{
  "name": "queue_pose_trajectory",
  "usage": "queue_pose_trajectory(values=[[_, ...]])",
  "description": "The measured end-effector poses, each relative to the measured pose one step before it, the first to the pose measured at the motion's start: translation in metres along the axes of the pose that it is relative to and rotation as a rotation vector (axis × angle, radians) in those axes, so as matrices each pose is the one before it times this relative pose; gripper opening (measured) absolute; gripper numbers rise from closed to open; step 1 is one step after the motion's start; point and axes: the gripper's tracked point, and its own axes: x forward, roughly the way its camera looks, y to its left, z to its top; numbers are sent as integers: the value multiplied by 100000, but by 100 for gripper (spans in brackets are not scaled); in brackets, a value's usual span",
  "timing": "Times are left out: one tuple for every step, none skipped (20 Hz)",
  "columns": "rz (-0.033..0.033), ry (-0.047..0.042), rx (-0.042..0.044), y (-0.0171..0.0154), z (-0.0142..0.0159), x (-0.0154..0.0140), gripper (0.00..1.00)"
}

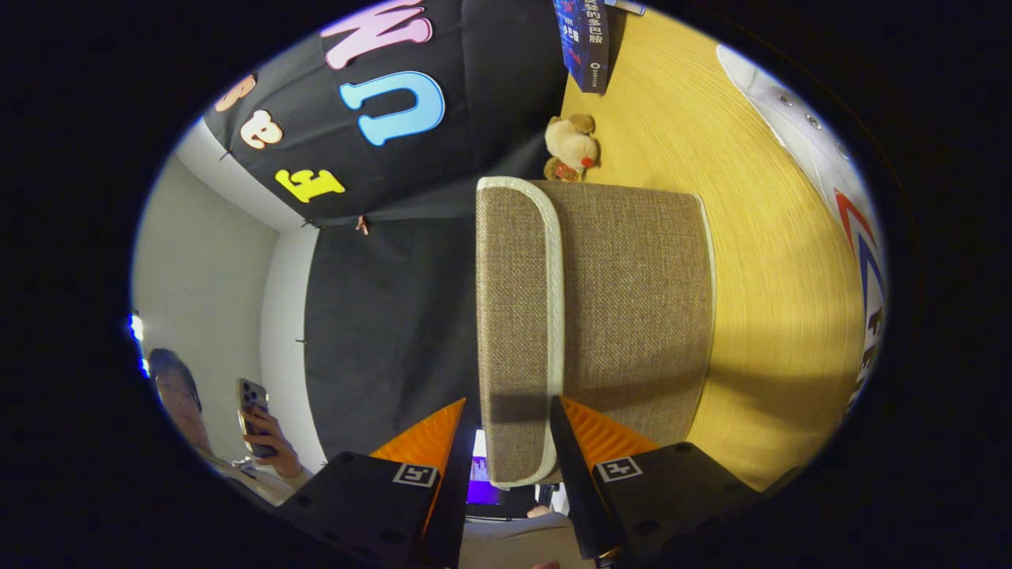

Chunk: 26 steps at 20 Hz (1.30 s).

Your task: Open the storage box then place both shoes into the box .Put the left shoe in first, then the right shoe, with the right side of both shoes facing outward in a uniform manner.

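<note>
A brown woven storage box (640, 300) with pale trim stands on the wooden table (759, 261). Its lid (518, 316) is a flap edged in white, and it runs straight out from between my fingers. My gripper (508, 401) is closed on the near end of that lid, one finger on each face. A white shoe (822, 150) with red and blue stripes lies on the table beyond the far side of the box. Most of the shoe is cut off from sight.
A small plush toy (571, 148) sits on the table just past the box. A blue book (585, 39) stands further back by the black cloth wall. Off to the side of my fingers, a person holds up a phone (253, 415).
</note>
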Motion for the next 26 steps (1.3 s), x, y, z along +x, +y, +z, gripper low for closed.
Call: queue_pose_trajectory(values=[[223,-899,-45,-149,483,90,59],[-1234,-861,-352,-465,429,102,61],[-2012,-413,-682,-457,246,228,62],[-4017,209,-1373,-905,-358,209,63],[-5141,787,-1902,-1168,-364,323,63],[-1457,204,412,-2,37,-108,64],[-1043,-707,225,322,329,-163,66],[1020,-657,-41,558,94,-211,65],[1049,268,1134,303,-13,219,65],[2708,1135,2781,722,-339,160,65],[4052,1139,2673,1197,-256,-299,66],[526,392,-595,-1,-410,157,65],[-262,503,-1568,-417,-354,131,65],[-3032,-2361,2315,-276,257,-37,36],[-57,-326,431,585,441,-143,7],[2034,-388,303,1277,-65,262,5],[2796,336,-486,1806,-258,378,5],[2017,898,-2389,1674,-395,587,5],[333,1474,-2584,1433,-543,878,5],[324,1439,-1392,1099,-224,948,5],[1206,614,-1237,1487,-6,1114,5],[1105,-370,-2566,1811,78,1210,5],[638,-385,-2602,1429,266,1326,5],[227,-262,-1880,1315,371,1438,5],[-26,-762,-2082,1202,485,1611,5],[691,-228,-2440,1309,314,1467,5]])
